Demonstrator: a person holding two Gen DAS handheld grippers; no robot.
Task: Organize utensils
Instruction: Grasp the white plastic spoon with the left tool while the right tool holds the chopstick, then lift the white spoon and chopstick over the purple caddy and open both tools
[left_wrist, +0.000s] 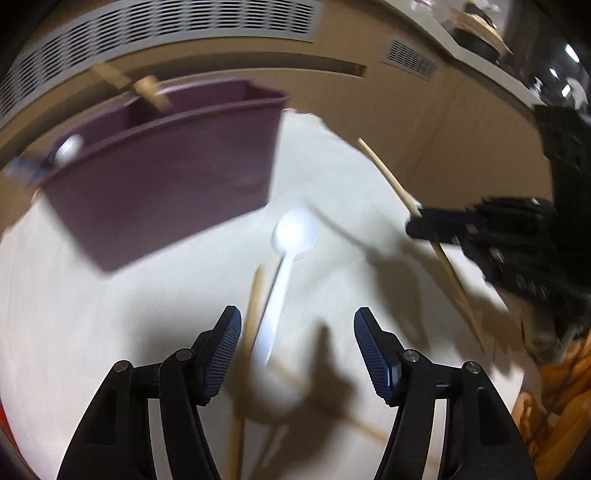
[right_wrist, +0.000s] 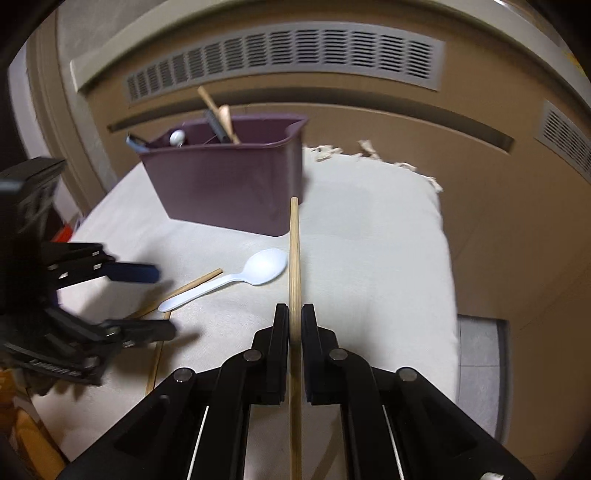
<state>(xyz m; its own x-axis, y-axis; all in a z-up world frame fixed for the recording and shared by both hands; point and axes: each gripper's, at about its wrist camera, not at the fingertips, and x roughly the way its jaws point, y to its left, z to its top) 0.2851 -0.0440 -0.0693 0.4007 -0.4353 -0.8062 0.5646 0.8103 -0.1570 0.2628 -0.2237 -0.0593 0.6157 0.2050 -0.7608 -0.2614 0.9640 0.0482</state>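
Right claw (right_wrist: 294, 325) clenched on a chopstick (right_wrist: 294, 258), aimed at your purple bin (right_wrist: 229, 188); left claw (left_wrist: 297, 350) released over the white spoon (left_wrist: 284, 266) before that bin.

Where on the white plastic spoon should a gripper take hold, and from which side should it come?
Grip the white plastic spoon mid-handle, coming from above with the fingers either side. The handle is narrow and lies flat on the white cloth; the bowl is wide. A chopstick lies close beside the handle, so avoid pinching both.
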